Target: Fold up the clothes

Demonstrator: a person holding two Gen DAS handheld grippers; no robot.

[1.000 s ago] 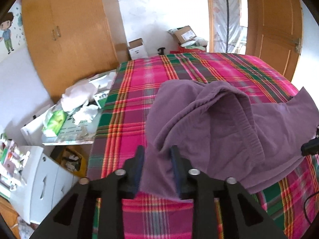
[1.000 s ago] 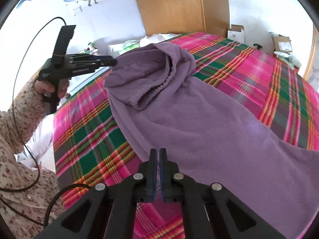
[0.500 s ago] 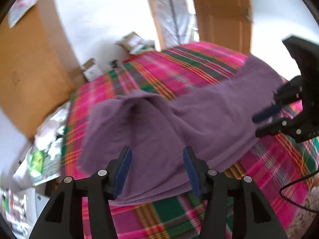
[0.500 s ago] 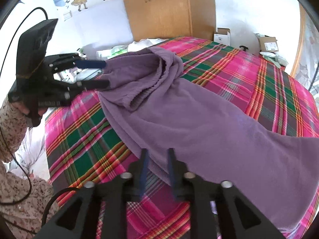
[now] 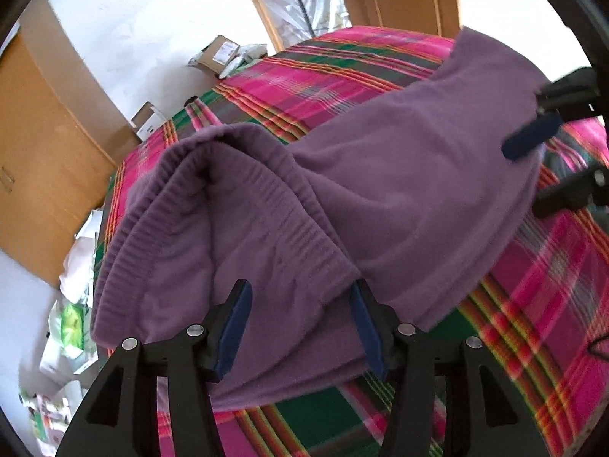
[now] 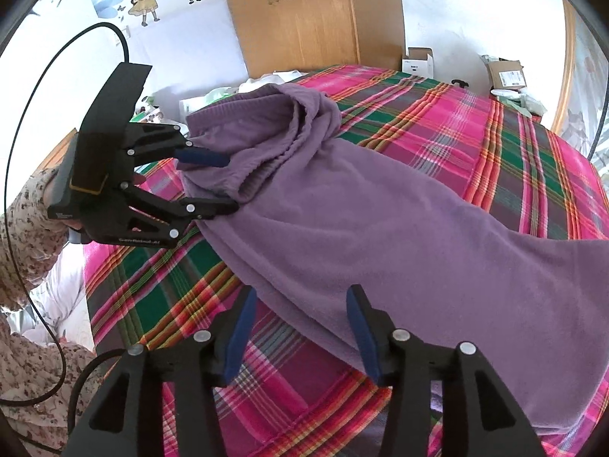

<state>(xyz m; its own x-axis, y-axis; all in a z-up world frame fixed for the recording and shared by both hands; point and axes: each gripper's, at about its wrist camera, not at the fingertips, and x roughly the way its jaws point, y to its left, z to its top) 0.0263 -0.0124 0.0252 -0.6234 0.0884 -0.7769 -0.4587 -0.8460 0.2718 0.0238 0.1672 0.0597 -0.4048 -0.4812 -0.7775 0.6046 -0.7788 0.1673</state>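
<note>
A purple fleece garment (image 5: 399,175) with a ribbed elastic waistband lies across the pink and green plaid bed (image 5: 342,72). My left gripper (image 5: 300,304) is open, its blue pads spread wide on either side of the waistband end. In the right wrist view the same garment (image 6: 380,221) stretches from the bunched waistband at upper left to the lower right. My right gripper (image 6: 300,316) is open over the garment's near edge, holding nothing. The left gripper (image 6: 213,182) shows there at the waistband, and the right gripper (image 5: 533,167) shows at the far right of the left wrist view.
A wooden wardrobe (image 6: 312,15) stands beyond the bed. Cardboard boxes (image 6: 418,61) sit on the floor by the wall. White bags and clutter (image 5: 76,266) lie beside the bed's left edge. A person's floral sleeve (image 6: 23,221) and a black cable (image 6: 23,122) are at left.
Both grippers let go of the garment and opened wide. The left gripper swung to face along the garment toward the right gripper. The garment settled flat on the bed.
</note>
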